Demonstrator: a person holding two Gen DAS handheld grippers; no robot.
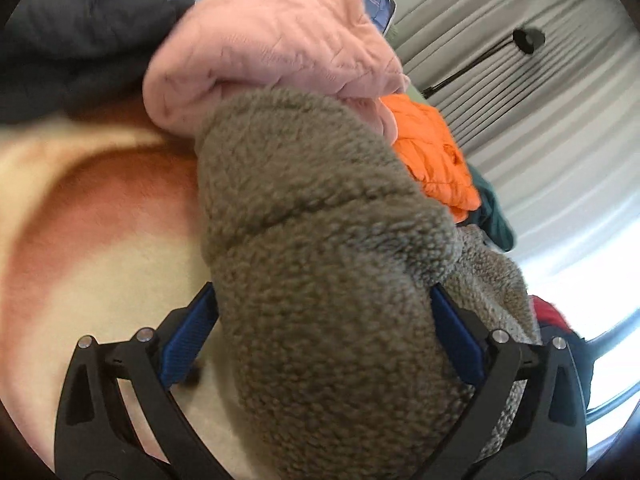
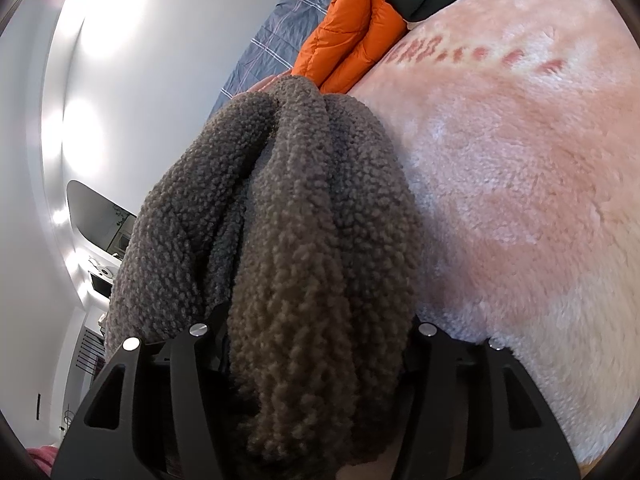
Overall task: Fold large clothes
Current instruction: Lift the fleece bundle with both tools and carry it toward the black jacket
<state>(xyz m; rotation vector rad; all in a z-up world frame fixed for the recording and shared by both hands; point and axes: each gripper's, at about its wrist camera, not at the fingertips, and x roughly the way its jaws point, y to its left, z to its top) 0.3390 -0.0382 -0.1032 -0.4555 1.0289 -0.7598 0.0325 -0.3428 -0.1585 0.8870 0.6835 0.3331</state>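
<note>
fleece garment [image 1: 320,240]: grey-brown sherpa pile, nubbly, matt; bunched between both tongs' fingers
left gripper [image 1: 325,340]: matt black plastic arms, bright metal pins; inner pads [image 1: 188,340] blue, ribbed weave
right gripper [image 2: 316,344]: same matt black plastic, shiny metal pins
blanket [image 2: 520,200]: under the tongs, cream-pink plush, soft fuzzy nap, matt
pink garment [image 1: 272,52]: beyond left tongs, quilted cloth, stitched, matt
orange jacket [image 1: 436,148]: puffer, smooth cloth, slight sheen
bedsheet [image 2: 276,36]: blue-grey woven cloth, thin pale stripes
curtain [image 1: 520,80]: right of left tongs, white pleated cloth
</note>
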